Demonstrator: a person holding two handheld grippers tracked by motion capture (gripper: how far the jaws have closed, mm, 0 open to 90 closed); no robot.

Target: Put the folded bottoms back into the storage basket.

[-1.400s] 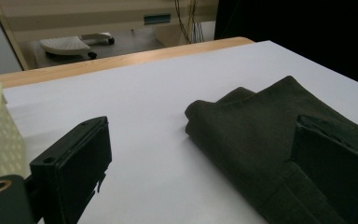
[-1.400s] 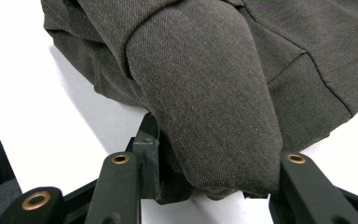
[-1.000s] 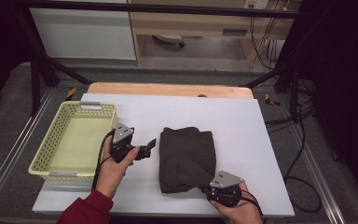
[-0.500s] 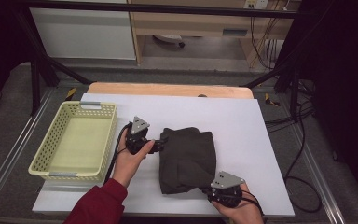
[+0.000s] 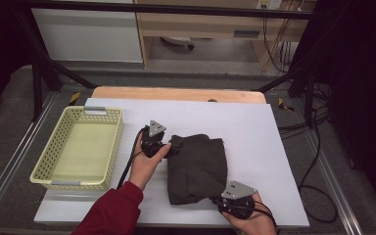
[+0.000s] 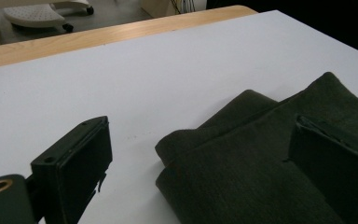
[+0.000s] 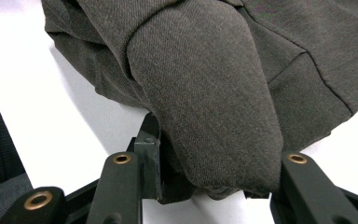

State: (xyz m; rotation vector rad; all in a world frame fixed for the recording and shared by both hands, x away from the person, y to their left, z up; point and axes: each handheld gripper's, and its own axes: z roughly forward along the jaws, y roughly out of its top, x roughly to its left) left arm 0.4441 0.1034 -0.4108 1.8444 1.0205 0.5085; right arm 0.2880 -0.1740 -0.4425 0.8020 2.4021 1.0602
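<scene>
A folded dark olive garment point(image 5: 196, 169) lies on the white table top point(image 5: 254, 127). My left gripper point(image 5: 171, 147) sits at the garment's far left corner. In the left gripper view the left gripper point(image 6: 200, 168) is open, its jaws wide apart on either side of the folded corner point(image 6: 242, 154), with the right jaw resting over the cloth. My right gripper point(image 5: 220, 200) is at the garment's near right corner. In the right gripper view the right gripper point(image 7: 205, 182) is shut on a bunched fold of the garment point(image 7: 205, 93).
A pale yellow perforated basket point(image 5: 112, 142) stands at the table's left with nothing inside. A wooden strip point(image 5: 176, 93) runs along the far edge. Black cables point(image 5: 313, 147) hang off the right side. Bare white surface lies beyond and to the right of the garment.
My left gripper has moved right from beside the basket to the garment's far left corner. The right gripper and the garment have stayed put.
</scene>
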